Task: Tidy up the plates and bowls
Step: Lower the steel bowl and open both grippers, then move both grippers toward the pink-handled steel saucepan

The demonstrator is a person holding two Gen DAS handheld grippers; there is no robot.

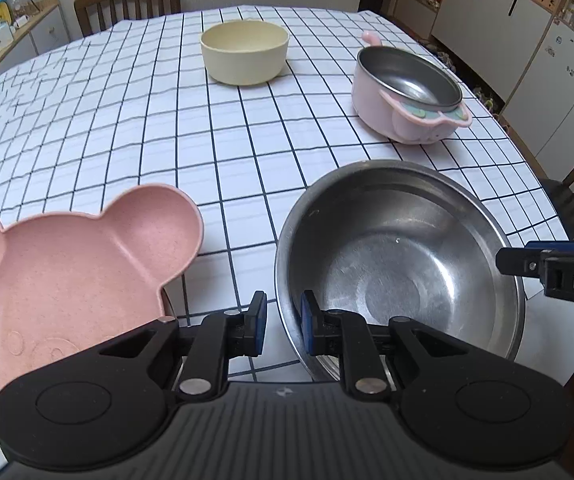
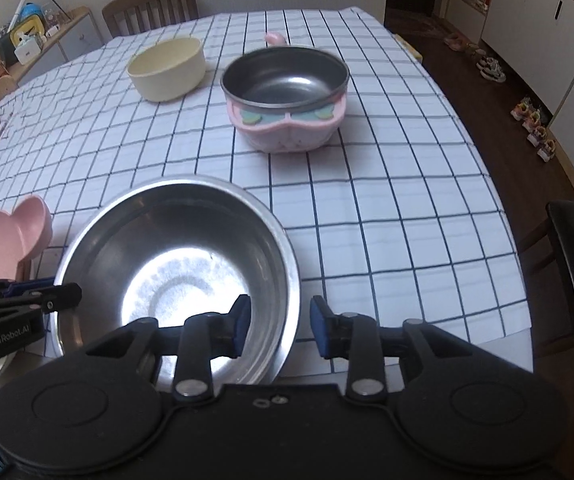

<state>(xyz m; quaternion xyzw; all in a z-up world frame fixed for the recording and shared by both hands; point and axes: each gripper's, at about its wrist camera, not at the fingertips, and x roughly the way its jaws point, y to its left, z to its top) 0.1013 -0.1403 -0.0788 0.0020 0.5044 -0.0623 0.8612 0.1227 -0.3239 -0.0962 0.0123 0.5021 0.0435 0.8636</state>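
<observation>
A: Big round steel bowl [image 1: 399, 264] gleams, brushed and shiny, on the white grid-checked cloth [image 1: 127, 128].
B: Left of it, the pink bear-shaped plastic plate [image 1: 67, 272] looks matt and speckled; beyond it, the cream bowl [image 1: 245, 52] is smooth and dull.

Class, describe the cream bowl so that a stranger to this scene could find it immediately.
Start at the checked tablecloth and look to its far end, near the wooden chair. The cream bowl stands left of the pink bowl. It alone is plain, straight-sided, with no metal.

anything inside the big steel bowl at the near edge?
The large stainless steel bowl holds nothing: bare metal base, only glare. Its near inner wall is covered by the right gripper, so that strip cannot be seen.
</observation>
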